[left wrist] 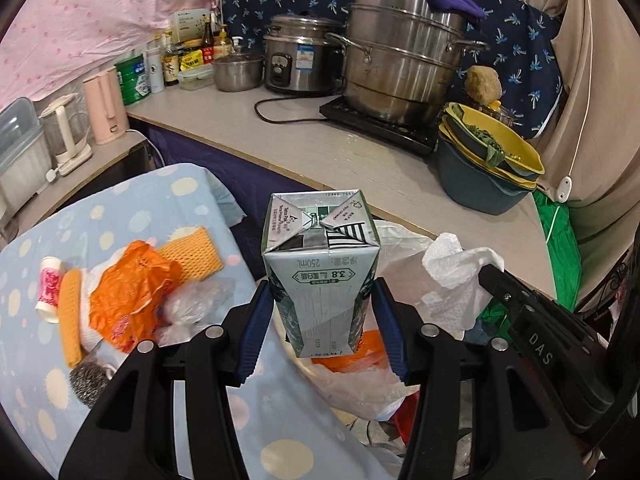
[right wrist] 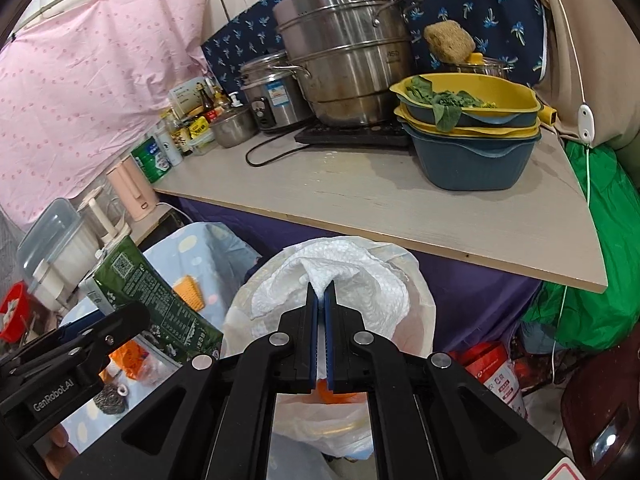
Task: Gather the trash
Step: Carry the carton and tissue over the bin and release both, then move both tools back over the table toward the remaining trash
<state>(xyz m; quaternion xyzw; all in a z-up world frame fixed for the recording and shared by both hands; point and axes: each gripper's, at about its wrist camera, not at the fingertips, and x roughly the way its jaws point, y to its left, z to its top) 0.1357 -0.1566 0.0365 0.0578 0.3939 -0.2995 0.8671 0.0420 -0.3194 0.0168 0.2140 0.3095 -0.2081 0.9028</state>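
Note:
My left gripper (left wrist: 322, 292) is shut on a 250 ml milk carton (left wrist: 320, 264), held above the edge of the trash bag (left wrist: 360, 392). The carton also shows in the right wrist view (right wrist: 156, 304) at the left. My right gripper (right wrist: 321, 290) is shut on a crumpled white paper towel (right wrist: 340, 280), held over the white plastic trash bag (right wrist: 416, 312). The towel shows in the left wrist view (left wrist: 456, 276) too. On the blue spotted cloth (left wrist: 120, 208) lie an orange plastic bag (left wrist: 128, 296), yellow sponges (left wrist: 192, 252), a steel scourer (left wrist: 89, 382) and a small white bottle (left wrist: 50, 288).
A beige counter (right wrist: 400, 200) behind holds a big steel steamer pot (right wrist: 348, 60), a rice cooker (right wrist: 272, 96), stacked yellow and blue basins (right wrist: 468, 132) and bottles. A red canister (right wrist: 496, 376) and a green bag (right wrist: 592, 280) sit at the right, low down.

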